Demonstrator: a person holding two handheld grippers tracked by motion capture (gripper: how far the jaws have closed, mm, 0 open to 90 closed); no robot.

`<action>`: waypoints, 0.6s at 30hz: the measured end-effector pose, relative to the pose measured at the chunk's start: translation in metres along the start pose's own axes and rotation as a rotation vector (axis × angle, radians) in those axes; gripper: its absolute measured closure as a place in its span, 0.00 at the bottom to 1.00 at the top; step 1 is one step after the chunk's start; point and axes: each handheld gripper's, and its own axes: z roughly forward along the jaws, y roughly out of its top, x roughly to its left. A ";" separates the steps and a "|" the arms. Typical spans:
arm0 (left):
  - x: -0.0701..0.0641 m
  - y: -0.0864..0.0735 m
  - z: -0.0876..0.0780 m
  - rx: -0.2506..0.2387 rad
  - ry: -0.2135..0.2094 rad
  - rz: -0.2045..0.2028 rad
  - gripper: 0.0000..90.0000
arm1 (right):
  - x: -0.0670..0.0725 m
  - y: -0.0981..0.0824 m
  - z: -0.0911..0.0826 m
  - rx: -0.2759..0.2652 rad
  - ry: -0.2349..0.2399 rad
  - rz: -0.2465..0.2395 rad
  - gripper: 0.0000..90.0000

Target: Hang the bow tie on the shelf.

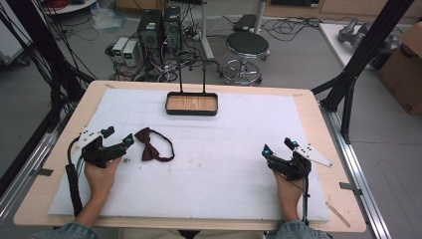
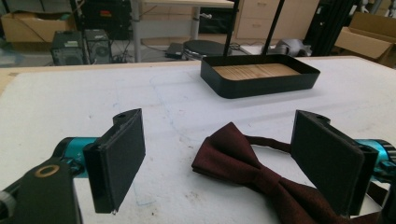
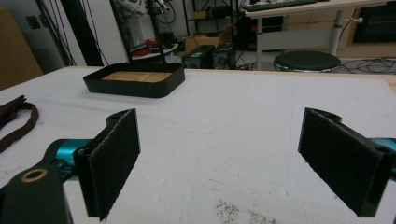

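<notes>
A dark red bow tie [image 1: 148, 144] with its strap looped lies on the white foam sheet [image 1: 224, 149], left of centre. My left gripper [image 1: 118, 136] rests just left of it, open. In the left gripper view the bow tie [image 2: 252, 170] lies between and just ahead of the open left gripper [image 2: 224, 147], closer to the right-hand jaw. My right gripper [image 1: 277, 146] sits at the right side of the sheet, open and holding nothing. In the right gripper view the right gripper [image 3: 229, 156] frames bare foam, and the bow tie's strap [image 3: 21, 122] lies far left.
A black tray with a wooden floor [image 1: 191, 103] [image 2: 261, 74] [image 3: 135, 79] stands at the back centre, two thin black posts rising behind it. A small wooden stick [image 1: 338, 214] lies at the front right table edge. A stool [image 1: 247, 47], computers and cables sit beyond.
</notes>
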 end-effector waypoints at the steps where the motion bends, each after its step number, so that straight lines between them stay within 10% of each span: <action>1: -0.001 0.000 -0.001 -0.013 0.009 0.004 0.21 | 0.000 0.000 0.000 -0.002 0.001 -0.001 0.13; 18: -0.002 0.000 -0.003 0.000 0.035 0.017 0.23 | 0.000 0.000 0.001 0.006 0.000 -0.007 0.13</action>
